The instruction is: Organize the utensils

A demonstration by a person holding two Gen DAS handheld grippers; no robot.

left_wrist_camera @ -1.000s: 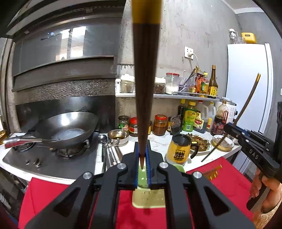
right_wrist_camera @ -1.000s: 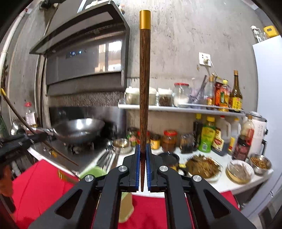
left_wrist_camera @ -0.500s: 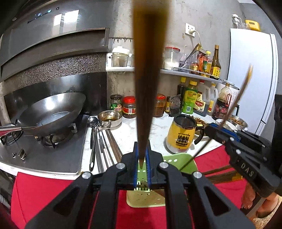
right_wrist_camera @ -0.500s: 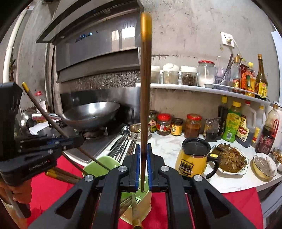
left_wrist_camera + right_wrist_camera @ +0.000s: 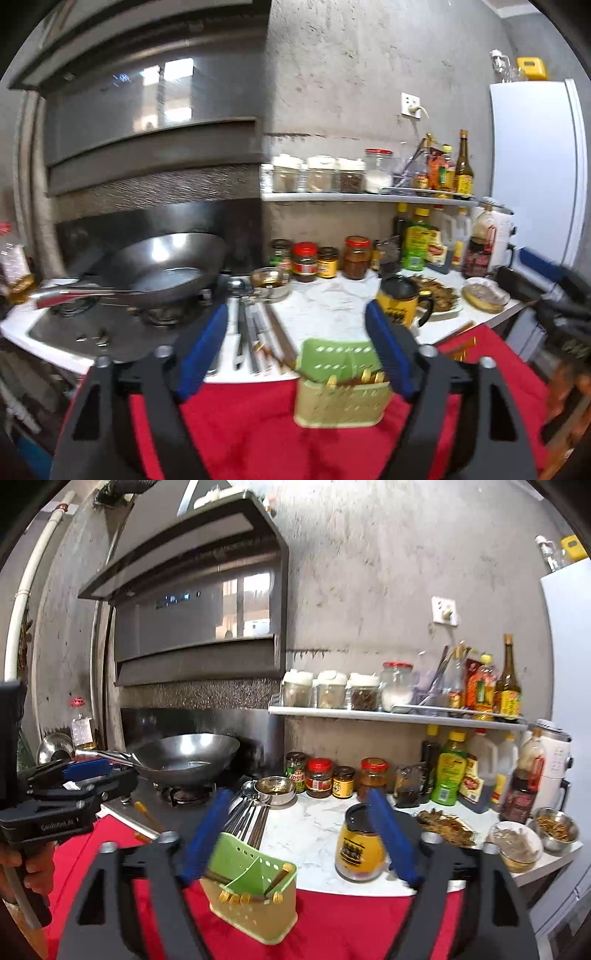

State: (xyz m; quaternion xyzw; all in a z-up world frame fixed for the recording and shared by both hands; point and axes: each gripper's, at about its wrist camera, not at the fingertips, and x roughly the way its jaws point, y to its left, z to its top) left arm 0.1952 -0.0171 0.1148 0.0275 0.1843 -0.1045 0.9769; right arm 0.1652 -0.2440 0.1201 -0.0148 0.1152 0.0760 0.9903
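**Both jaws wide above the green holder**

The red cloth (image 5: 258, 424) fills the lower part of both frames, draped over the near edge of the surface (image 5: 314, 834); on it, low and centre, stands the green utensil holder (image 5: 255, 912), a perforated box with a darker green divider; gold-capped chopsticks (image 5: 236, 897) lie inside it, ends showing at the rim; in the left wrist view the same holder (image 5: 341, 402) sits lower centre with gold tips at its top edge; more metal utensils (image 5: 255, 339) lie flat on the white surface just behind it, at mid-frame.

The left gripper (image 5: 297, 345) points forward over the holder, jaws spread wide and empty; the right gripper (image 5: 301, 834) is posed likewise, jaws wide, nothing between them; the left gripper (image 5: 55, 805) also shows at the right view's left edge, level.
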